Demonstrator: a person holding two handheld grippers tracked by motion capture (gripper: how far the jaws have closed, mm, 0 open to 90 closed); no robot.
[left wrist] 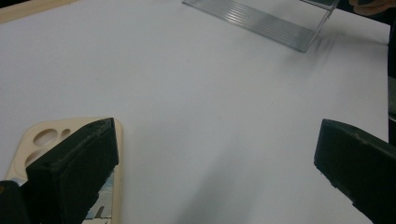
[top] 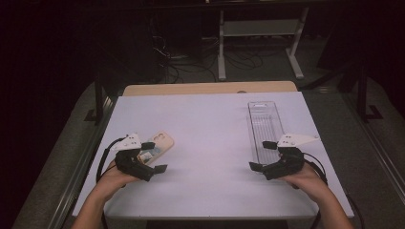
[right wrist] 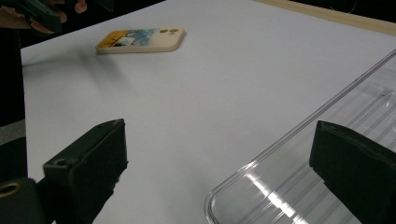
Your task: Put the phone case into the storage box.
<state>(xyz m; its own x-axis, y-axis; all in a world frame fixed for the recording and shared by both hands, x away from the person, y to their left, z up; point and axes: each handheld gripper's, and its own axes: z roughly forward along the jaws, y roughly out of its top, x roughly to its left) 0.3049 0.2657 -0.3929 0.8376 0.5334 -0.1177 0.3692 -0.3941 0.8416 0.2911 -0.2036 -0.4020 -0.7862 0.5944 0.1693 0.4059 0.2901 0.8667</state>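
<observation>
The left gripper [top: 154, 157] rests low over the near left part of the table, held in the person's left hand [top: 111, 177], and its two black jaws stand wide apart with nothing between them. In the left gripper view, one jaw rises in front of the phone case [left wrist: 46, 140], so it covers a part of the case, but whether the jaw touches the case I cannot tell. The case is cream coloured, with camera holes at one end and a small picture at the other end, and it lies flat on the white table cover [top: 210, 138], just beside the left gripper on its far side. The right gripper [top: 260, 155] is held in the right hand [top: 305, 181] at the near right part of the table, and its jaws are also spread wide and hold nothing. In the right gripper view, one jaw stands above the near end of the clear plastic tray [right wrist: 299, 186] and the other jaw stands over the bare cover beside it. This tray is long and narrow, it runs away from the person along the right side of the table, and it is well apart from the phone case. The wooden edge of the table [top: 210, 88] shows behind the cover.
</observation>
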